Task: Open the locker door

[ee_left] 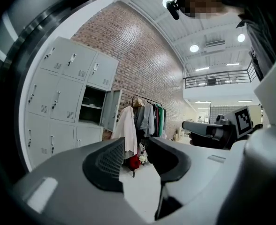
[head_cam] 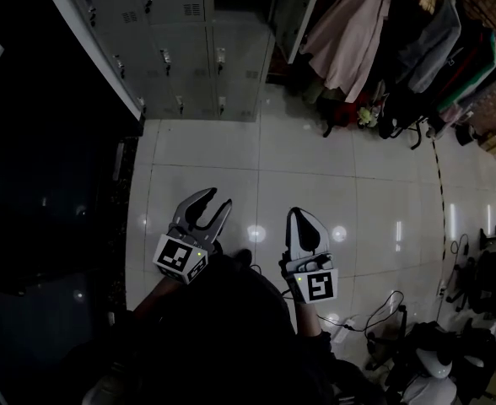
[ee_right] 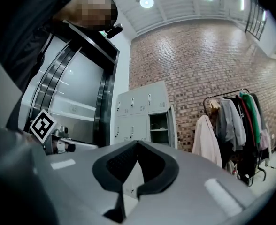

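Observation:
A bank of grey lockers stands across the tiled floor, well ahead of both grippers. Most doors are closed with small handles. One upper compartment is open, its door swung out to the right; the same door shows in the left gripper view. My left gripper is held low in front of me, open and empty. My right gripper hangs beside it, shut with nothing between its jaws. Neither touches the lockers.
A clothes rack with several coats stands right of the lockers against a brick wall. A dark glass-walled structure runs along the left. Cables and equipment lie on the floor at the lower right. White tiled floor stretches between me and the lockers.

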Demonstrator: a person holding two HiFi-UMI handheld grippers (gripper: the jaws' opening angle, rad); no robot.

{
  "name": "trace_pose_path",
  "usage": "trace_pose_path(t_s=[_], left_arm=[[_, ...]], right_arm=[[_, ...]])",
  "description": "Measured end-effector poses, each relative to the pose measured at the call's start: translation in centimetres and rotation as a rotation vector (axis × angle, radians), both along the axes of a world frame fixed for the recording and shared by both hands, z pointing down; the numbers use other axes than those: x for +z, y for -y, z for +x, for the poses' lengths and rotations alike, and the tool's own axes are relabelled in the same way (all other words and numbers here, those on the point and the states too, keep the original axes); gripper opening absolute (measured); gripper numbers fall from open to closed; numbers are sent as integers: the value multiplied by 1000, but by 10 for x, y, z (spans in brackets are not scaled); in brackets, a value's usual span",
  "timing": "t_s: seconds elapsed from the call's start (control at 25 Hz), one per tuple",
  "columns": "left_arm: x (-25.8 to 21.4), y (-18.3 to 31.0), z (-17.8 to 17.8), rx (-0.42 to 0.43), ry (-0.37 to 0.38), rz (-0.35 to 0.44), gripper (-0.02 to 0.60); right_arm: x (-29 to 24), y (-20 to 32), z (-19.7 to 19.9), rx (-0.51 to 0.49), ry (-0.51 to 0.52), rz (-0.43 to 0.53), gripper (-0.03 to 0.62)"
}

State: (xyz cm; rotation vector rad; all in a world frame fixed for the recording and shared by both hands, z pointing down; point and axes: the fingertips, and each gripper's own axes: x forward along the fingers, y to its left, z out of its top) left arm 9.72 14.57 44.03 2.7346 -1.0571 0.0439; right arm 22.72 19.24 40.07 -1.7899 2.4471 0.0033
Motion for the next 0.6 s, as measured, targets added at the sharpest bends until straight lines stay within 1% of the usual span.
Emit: trace_pose_path(t_s=[0.12, 0.24, 0.36, 0.48, 0.6], left_arm=[[0, -15, -12, -2, -7, -11, 163], [-2, -31, -33, -8, -12, -12, 163], [-4, -41, -65, -19, -19, 0, 163], [0, -60, -102, -34, -4, 9, 163], [8, -79, -136, -42, 7, 0, 163]], right_arm=[[4, -23, -11, 6, -30, -21, 2], [8, -42, -29, -2, -48, -53, 2], [8, -53, -56, -10, -65, -62, 2], [5, -71, -89, -15, -64, -54, 2], [4, -89, -116, 1, -66, -51, 2]])
